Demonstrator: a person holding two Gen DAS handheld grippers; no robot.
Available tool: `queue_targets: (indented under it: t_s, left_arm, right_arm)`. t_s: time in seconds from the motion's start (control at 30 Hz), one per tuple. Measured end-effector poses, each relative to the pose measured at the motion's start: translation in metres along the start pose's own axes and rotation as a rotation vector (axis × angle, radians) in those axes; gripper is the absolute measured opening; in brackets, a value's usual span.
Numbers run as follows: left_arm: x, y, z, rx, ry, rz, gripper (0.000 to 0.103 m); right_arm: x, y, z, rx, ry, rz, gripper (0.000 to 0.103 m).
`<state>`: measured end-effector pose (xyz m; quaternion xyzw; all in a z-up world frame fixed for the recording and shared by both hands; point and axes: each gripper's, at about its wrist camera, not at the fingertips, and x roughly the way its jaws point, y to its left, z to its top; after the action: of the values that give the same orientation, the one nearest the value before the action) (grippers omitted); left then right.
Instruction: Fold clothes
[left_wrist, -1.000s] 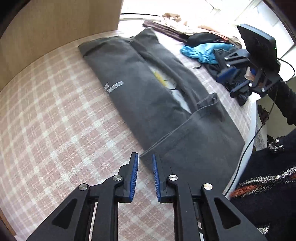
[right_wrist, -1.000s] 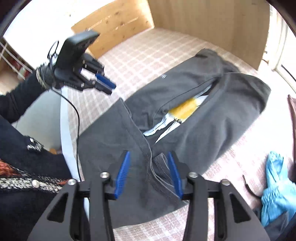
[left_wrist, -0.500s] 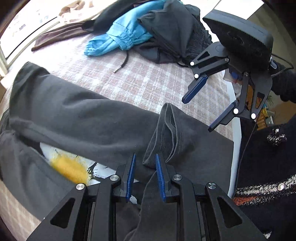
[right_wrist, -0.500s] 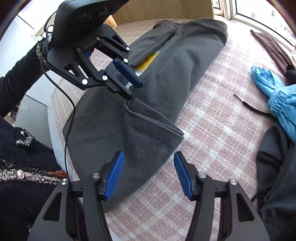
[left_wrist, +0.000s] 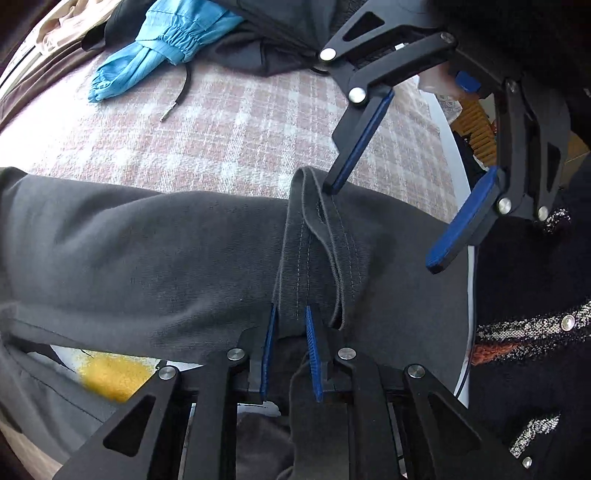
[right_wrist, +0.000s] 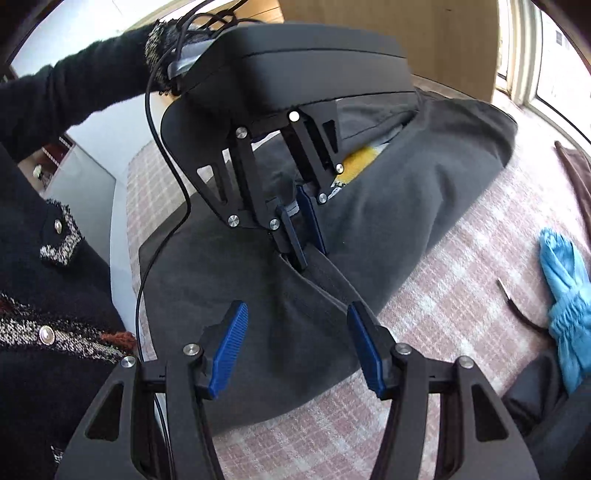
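A dark grey shirt (left_wrist: 155, 251) with a yellow and white print (left_wrist: 110, 376) lies across the pink checked tablecloth (left_wrist: 240, 140). Its stitched sleeve hem (left_wrist: 295, 266) is bunched up between the blue pads of my left gripper (left_wrist: 290, 314), which is shut on it. The right wrist view shows the same grip from the other side, with the left gripper (right_wrist: 308, 251) pinching the hem (right_wrist: 332, 280). My right gripper (right_wrist: 297, 308) is open just above the grey shirt (right_wrist: 424, 192). In the left wrist view the right gripper (left_wrist: 384, 227) hovers at the far end of the hem, one fingertip touching it.
A blue garment (left_wrist: 166, 48) and a black drawstring (left_wrist: 177, 99) lie beyond the shirt, beside a pile of dark clothes (left_wrist: 277, 29). The table's white edge (left_wrist: 454, 147) runs at the right. A black sleeve (right_wrist: 74, 92) and a wooden panel (right_wrist: 443, 37) show behind.
My left gripper swung over to the sleeve hem and shut on it. The right gripper moved in close to the same hem and stayed open.
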<state>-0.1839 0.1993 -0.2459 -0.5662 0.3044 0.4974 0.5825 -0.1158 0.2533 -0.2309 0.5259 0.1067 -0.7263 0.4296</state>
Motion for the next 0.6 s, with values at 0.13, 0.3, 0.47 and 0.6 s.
queue_targets:
  t_s: [0.13, 0.3, 0.47, 0.6]
  left_arm:
    - [-0.001, -0.001, 0.001, -0.006, -0.010, -0.025, 0.013]
    - [-0.003, 0.001, 0.000, -0.012, -0.018, -0.048, 0.012]
    - [-0.002, 0.008, 0.000, -0.034, -0.022, -0.062, 0.009]
    - [0.000, 0.008, 0.001, -0.025, -0.017, -0.067, 0.008]
  right_arm:
    - [0.018, -0.010, 0.013, -0.093, 0.094, 0.043, 0.055]
    - [0.024, -0.018, 0.033, -0.161, 0.128, 0.085, 0.055]
    - [0.026, -0.023, 0.046, -0.182, 0.139, 0.118, 0.037]
    - [0.025, -0.026, 0.049, -0.176, 0.142, 0.128, 0.034]
